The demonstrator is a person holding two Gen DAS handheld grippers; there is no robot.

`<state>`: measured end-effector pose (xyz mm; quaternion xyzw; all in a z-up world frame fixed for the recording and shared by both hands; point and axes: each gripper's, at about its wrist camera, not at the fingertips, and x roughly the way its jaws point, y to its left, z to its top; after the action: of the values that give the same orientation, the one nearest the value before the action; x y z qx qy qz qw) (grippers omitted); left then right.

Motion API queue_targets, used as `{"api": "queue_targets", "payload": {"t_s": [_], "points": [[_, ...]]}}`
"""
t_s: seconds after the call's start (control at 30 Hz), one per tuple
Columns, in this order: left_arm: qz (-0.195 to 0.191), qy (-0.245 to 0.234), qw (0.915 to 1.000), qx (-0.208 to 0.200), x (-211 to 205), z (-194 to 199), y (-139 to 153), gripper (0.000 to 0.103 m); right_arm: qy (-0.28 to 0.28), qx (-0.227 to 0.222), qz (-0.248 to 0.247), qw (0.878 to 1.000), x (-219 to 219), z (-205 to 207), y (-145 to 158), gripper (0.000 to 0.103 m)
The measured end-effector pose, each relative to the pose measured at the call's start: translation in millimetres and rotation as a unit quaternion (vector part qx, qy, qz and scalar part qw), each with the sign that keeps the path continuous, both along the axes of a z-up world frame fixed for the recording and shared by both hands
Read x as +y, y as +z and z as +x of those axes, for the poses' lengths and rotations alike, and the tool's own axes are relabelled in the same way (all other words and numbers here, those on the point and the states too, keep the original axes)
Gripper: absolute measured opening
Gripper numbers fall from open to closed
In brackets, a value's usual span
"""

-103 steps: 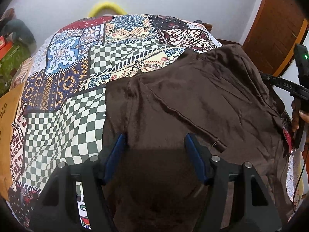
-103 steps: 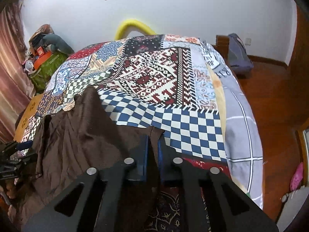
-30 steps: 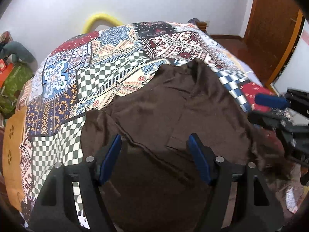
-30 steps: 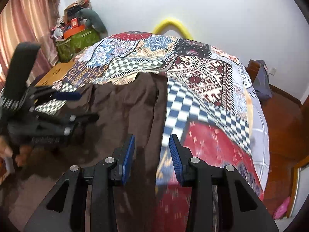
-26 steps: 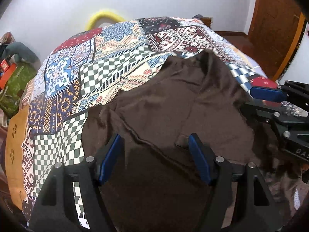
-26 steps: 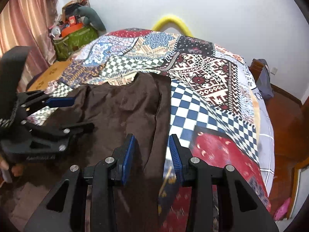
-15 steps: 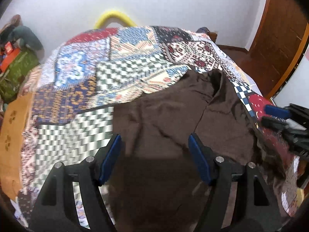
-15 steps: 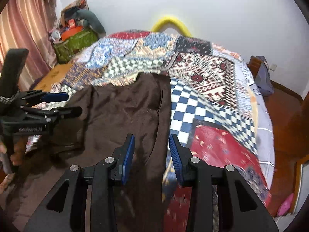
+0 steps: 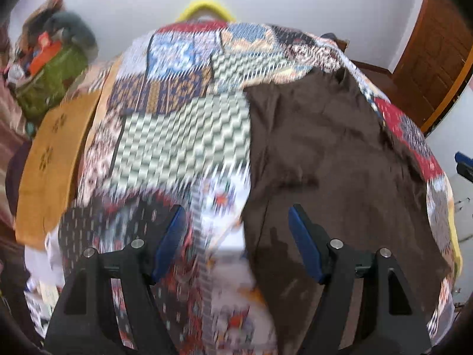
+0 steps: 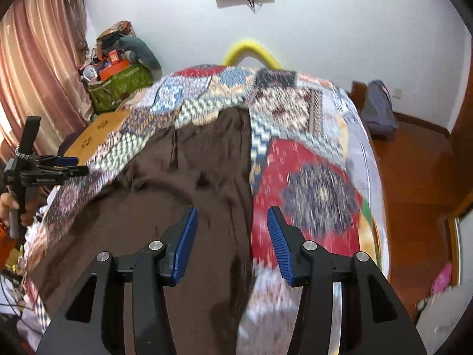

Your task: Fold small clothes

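Item, between folds: we hold the left gripper (image 9: 236, 236) spread and empty, the right gripper (image 10: 232, 236) empty with jaws opening, over the brown garment (image 10: 201, 183) lying mid-frame on the patchwork bed (image 10: 310, 177); next, regrasp an edge.

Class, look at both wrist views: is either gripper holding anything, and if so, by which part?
Nothing is held. The left gripper is open, the right gripper's jaws are opening, and the brown garment lies free.
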<state>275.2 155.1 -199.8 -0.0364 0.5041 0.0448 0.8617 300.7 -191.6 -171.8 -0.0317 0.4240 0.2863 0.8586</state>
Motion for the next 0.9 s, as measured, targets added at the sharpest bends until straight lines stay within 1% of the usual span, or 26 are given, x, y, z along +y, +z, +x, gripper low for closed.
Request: {"api": "queue_targets", "payload": {"t_s": [0.1,0.23,0.3,0.37,0.4,0.43,0.47,0.53,0.57,0.6,0.67,0.7,0.77,0.8,0.87,0.9], "points": [[-0.02,0.003,0.9996,0.022,2.1,-28.9,-13.4,0.071,-0.008,0.03,-0.01,0.999,-6.8,-17.3,-22.6,0.045],[-0.054,-0.002,0.9975,0.045,-7.4,-53.1,-33.6,0.071,-0.016,0.071,-0.016,0.997,-13.1,-34.0,-55.1,0.045],[-0.061,-0.014,0.9964,0.057,-17.9,-62.2,-43.1,0.071,-0.017,0.09,-0.025,0.995,-12.0,-36.6,-72.1,0.045],[-0.063,-0.025,0.9962,0.055,-27.6,-68.7,-46.5,0.068,-0.017,0.101,-0.03,0.994,-11.0,-37.9,-85.5,0.045],[-0.064,-0.03,0.9964,0.047,-32.6,-71.9,-46.4,0.061,-0.018,0.106,-0.031,0.994,-9.2,-36.1,-92.0,0.045],[-0.066,-0.036,0.9964,0.04,-37.4,-73.9,-45.8,0.049,-0.019,0.106,-0.028,0.994,-8.7,-35.4,-94.4,0.045],[-0.071,-0.044,0.9958,0.036,-42.0,-74.6,-45.0,0.041,-0.02,0.103,-0.022,0.994,-8.2,-34.9,-94.5,0.045],[-0.072,-0.05,0.9957,0.03,-49.7,-73.3,-42.8,0.015,-0.019,0.108,-0.005,0.994,-5.4,-30.3,-94.4,0.045],[-0.067,-0.054,0.9959,0.03,-51.6,-72.1,-42.6,0.009,-0.018,0.111,0.002,0.994,-4.1,-30.1,-94.3,0.044],[-0.062,-0.059,0.996,0.028,-54.2,-71.3,-42.2,0.005,-0.01,0.116,0.009,0.993,-0.1,-28.7,-94.7,0.04],[-0.044,-0.064,0.9968,0.021,-56.5,-69.6,-39.1,0.004,0.006,0.121,0.014,0.993,10.0,-24.2,-93.6,0.014],[-0.036,-0.065,0.9971,0.017,-56.5,-67.6,-36.3,0.004,0.014,0.118,0.01,0.993,14.6,-22.9,-91.3,0.007],[-0.028,-0.063,0.9976,0.005,-50.5,-62.2,-27.1,0.003,0.026,0.1,-0.003,0.995,23.2,-23.4,-84.9,0.005],[-0.026,-0.06,0.9979,-0.002,-46.5,-58.5,-22.1,0.003,0.031,0.089,-0.001,0.996,26.7,-21.6,-79.4,0.004],[-0.027,-0.051,0.9981,-0.021,-37.0,-50.0,-9.2,0.003,0.035,0.072,0.009,0.997,30.3,-17.3,-68.1,0.004],[-0.027,-0.048,0.9981,-0.029,-32.8,-46.2,-4.4,0.003,0.033,0.06,0.022,0.997,32.0,-11.7,-58.7,0.004]]}}
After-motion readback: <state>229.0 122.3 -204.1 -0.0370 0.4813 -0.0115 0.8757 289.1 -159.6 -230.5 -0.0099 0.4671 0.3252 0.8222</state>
